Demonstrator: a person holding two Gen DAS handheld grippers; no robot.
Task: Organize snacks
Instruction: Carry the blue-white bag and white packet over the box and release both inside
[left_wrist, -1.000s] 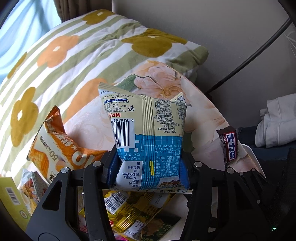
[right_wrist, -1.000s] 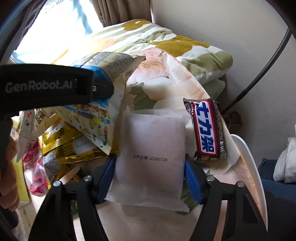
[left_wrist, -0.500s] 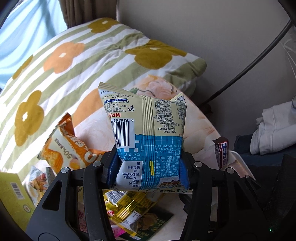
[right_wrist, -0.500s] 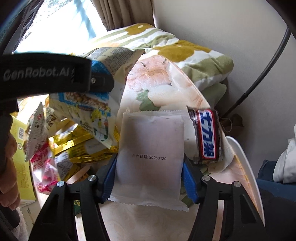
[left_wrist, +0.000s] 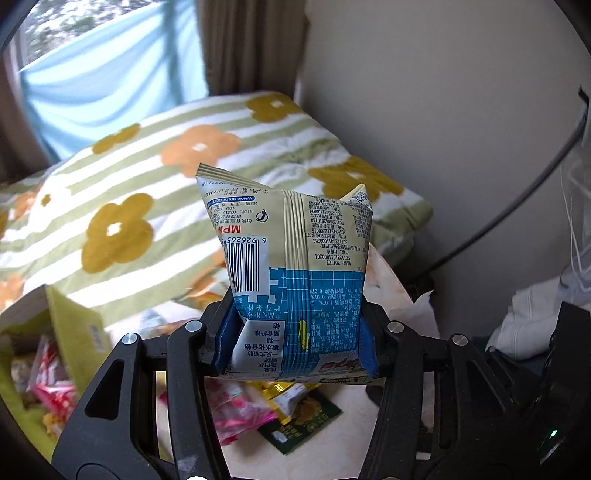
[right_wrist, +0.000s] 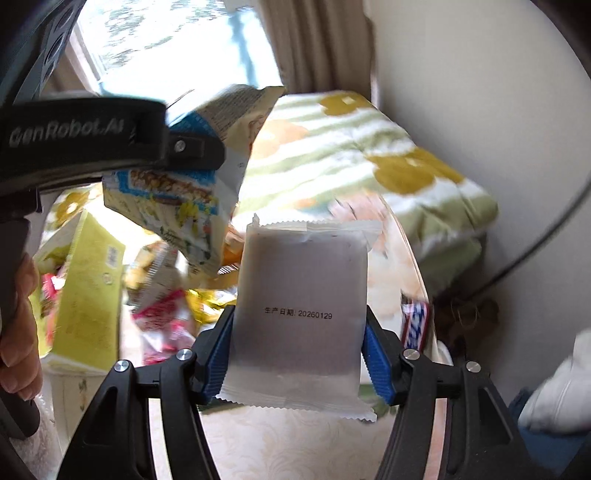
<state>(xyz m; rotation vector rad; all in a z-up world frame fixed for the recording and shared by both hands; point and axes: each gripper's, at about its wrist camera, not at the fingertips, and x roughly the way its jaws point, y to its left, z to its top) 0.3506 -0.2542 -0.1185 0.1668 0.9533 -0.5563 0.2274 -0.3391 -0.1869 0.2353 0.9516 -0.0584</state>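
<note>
The left gripper (left_wrist: 295, 339) clamps the lower part of a blue/beige snack bag (left_wrist: 291, 273), held up above the bed, bar code side to the camera. The right gripper (right_wrist: 297, 358) pinches a white pouch (right_wrist: 301, 314) by its sides, also in the air. Other snacks (right_wrist: 162, 314) lie loose beside a yellow box (right_wrist: 86, 288), below and to the left. A chocolate bar (right_wrist: 415, 325) lies to the right of the pouch.

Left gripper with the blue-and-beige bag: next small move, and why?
Probably swing it left and lower it over the yellow-green box. The left gripper already clamps the bag clear of the pile, and that open box, with packets inside, looks like the sorting bin.
</note>
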